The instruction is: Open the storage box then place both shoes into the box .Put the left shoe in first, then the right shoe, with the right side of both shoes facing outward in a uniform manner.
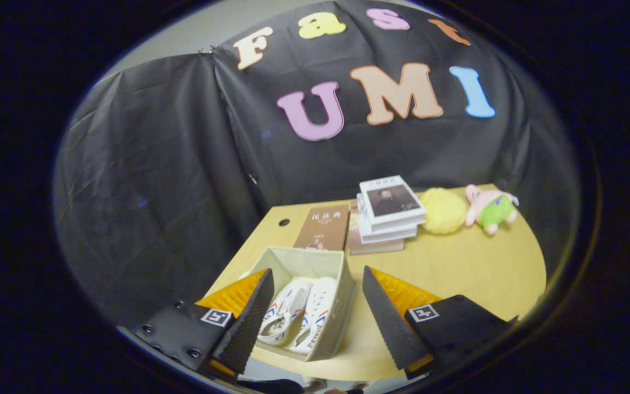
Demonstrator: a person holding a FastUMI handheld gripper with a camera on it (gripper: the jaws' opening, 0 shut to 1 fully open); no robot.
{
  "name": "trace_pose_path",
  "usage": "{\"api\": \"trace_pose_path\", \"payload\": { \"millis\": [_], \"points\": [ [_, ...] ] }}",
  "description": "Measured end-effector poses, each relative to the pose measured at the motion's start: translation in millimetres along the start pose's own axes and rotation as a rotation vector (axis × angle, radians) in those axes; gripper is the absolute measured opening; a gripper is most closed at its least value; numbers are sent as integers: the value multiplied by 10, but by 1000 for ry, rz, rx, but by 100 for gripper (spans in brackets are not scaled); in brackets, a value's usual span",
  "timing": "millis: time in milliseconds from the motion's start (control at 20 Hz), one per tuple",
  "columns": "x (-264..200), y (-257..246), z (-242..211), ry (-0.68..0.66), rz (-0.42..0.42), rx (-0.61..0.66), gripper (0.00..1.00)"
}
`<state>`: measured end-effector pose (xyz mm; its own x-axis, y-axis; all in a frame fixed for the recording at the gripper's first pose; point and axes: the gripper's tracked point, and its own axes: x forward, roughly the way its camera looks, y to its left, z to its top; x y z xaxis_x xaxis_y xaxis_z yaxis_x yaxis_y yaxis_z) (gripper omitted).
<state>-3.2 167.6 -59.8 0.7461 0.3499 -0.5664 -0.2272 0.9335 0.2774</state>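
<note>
My jaws (318, 312) hang wide open and empty above the open storage box (342, 306) on the desk (457, 273), both shoes (298, 317) inside it, where a careless dip could knock the box's wall askew.

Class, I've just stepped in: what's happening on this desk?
A hand-held claw hovers open above a beige fabric storage box on the wooden desk. Two white canvas shoes with red and blue stripes already lie side by side inside it. Nothing is gripped. Stacked books and two plush toys sit beyond.
</note>
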Motion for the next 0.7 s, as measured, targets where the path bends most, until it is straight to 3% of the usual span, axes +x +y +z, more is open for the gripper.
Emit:
{"api": "trace_pose_path", "payload": {
  "millis": [350, 700],
  "points": [
    [-701, -769, 729, -252, -160, -115, 100],
    [-1370, -1371, 1070, -509, -304, -185, 100]
  ]
}}
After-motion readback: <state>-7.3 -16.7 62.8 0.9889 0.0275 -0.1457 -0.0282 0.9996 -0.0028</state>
